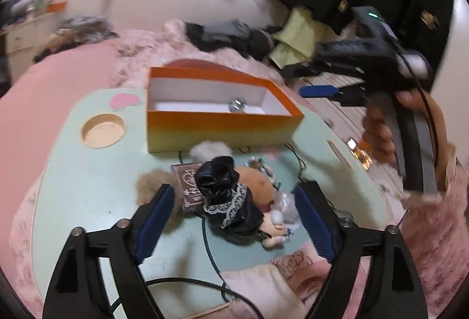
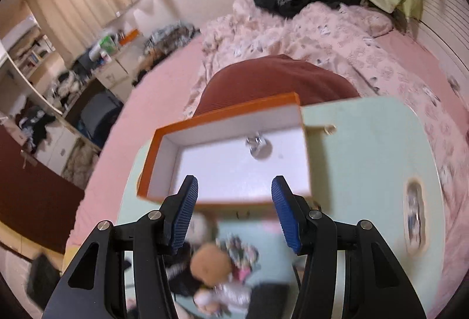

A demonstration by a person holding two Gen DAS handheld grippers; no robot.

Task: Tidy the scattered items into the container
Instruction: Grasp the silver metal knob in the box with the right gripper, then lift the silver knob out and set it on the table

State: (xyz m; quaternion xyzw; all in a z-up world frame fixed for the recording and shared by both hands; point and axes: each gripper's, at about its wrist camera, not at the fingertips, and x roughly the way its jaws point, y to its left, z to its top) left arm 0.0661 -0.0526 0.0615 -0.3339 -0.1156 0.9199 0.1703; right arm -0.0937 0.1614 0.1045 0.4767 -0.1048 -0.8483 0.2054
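An orange box [image 1: 222, 125] with a white inside stands on the pale green surface [image 1: 88, 172], open at the top. On its white floor, toward the right end, lies one small shiny silver ball [image 1: 236, 105]; nothing else shows in the box. In the right wrist view the same box [image 2: 231, 125] is seen from above, with the silver ball [image 2: 258, 146] against the far wall.

In front of the box, on the surface, the scattered items lie in a heap: a doll with a tan head and black lace-trimmed dress [image 1: 231, 196], a brown card packet [image 1: 187, 184], a tan fluffy pompom [image 1: 152, 187], a white fluffy piece [image 1: 208, 149] just beside the box's front wall, and some beaded trinkets [image 1: 266, 169]. A black cable [image 1: 211, 248] runs across the near edge.

A round recess [image 1: 102, 130] is cut in the surface to the left of the box; it looks empty.

The left gripper [image 1: 231, 219] has its fingers spread wide on either side of the doll, not touching it and holding nothing. The right gripper [image 2: 234, 213] hovers above the near rim of the box, its fingers about half open with nothing between them; in the left wrist view it [image 1: 319, 91] is up at the right, held by a hand [image 1: 381, 128].
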